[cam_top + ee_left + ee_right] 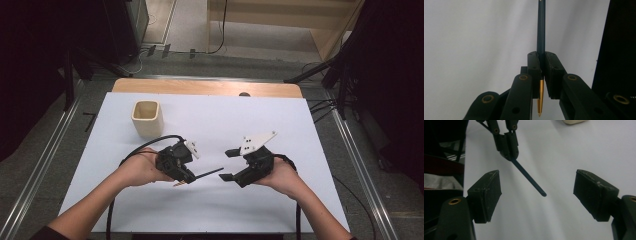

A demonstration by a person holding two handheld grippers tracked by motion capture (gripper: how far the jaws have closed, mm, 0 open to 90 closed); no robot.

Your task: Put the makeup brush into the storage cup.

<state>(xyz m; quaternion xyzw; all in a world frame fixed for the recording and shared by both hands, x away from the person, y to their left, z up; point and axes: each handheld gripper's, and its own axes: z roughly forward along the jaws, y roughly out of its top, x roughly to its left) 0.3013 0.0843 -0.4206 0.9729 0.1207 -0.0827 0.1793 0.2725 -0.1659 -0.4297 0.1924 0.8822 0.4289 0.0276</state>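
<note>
**Near the cup: pen clamped in the left gripper, right one wide open**

Just in front of the cream cup (147, 118), on the person's side of it, the left gripper (187, 176) sits over the white table sheet (280, 120) with its jaws pinched tight on a dark pen (207, 174). The left gripper view makes the grip pretty obvious: both pads squeeze the dark shaft (541, 30), the gold tip end (540, 98) pokes out behind them toward the camera, and the long dark part runs straight out ahead.

From the cup, the pen lies closer to the person and a bit to the right, its free end pointing across at the right gripper (228, 164). That one is farther from the cup again, off to the right, and its jaws stand wide apart with nothing between the pads. In the right gripper view the pen's rounded end (543, 194) hangs in the gap ahead of the two black pads (487, 195) without touching either, and you can see the left gripper's closed jaws at the top holding the other end. The cup itself stands upright, well apart from both grippers.
</note>
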